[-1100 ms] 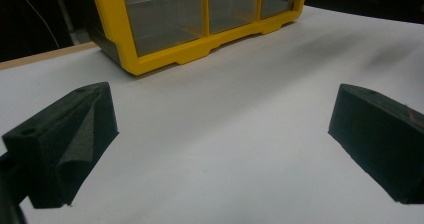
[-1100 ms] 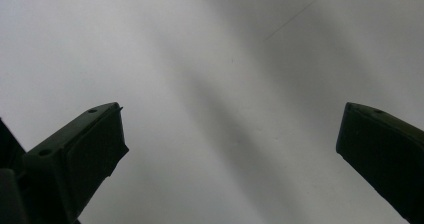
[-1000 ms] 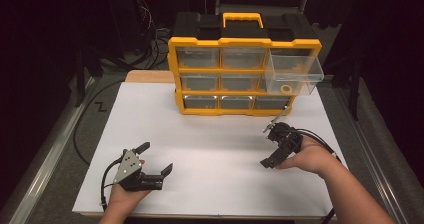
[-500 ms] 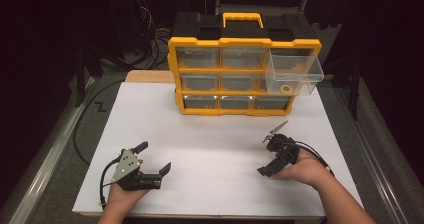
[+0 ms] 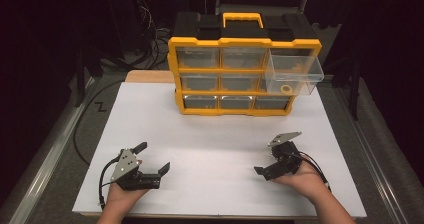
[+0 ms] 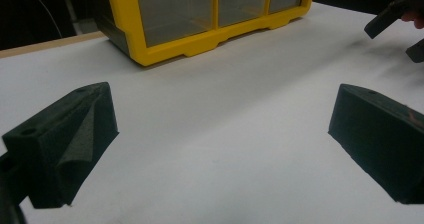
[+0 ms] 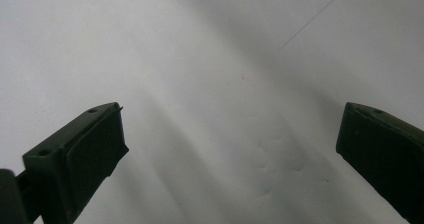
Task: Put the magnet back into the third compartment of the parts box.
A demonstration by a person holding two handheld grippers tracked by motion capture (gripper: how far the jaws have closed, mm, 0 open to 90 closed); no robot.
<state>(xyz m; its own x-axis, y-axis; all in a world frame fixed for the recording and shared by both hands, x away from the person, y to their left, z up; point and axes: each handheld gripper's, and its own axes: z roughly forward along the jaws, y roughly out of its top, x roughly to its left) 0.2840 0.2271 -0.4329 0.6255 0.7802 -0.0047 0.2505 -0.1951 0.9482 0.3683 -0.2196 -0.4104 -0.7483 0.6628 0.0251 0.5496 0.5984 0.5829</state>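
The black two-jaw left gripper (image 5: 152, 158) rests low, held by the left hand (image 5: 125, 194), jaws wide apart. The matching right gripper (image 5: 274, 156), in the right hand (image 5: 302, 178), is likewise spread and empty.

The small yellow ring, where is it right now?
High view: the yellow ring lies on the floor of the clear drawer pulled out at the right end of the yellow organizer, well beyond the right gripper.

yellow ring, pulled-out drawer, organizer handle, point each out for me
yellow ring (image 5: 286, 89), high view, on its band
pulled-out drawer (image 5: 295, 64), high view, clear front wall
organizer handle (image 5: 242, 17), high view, top bar
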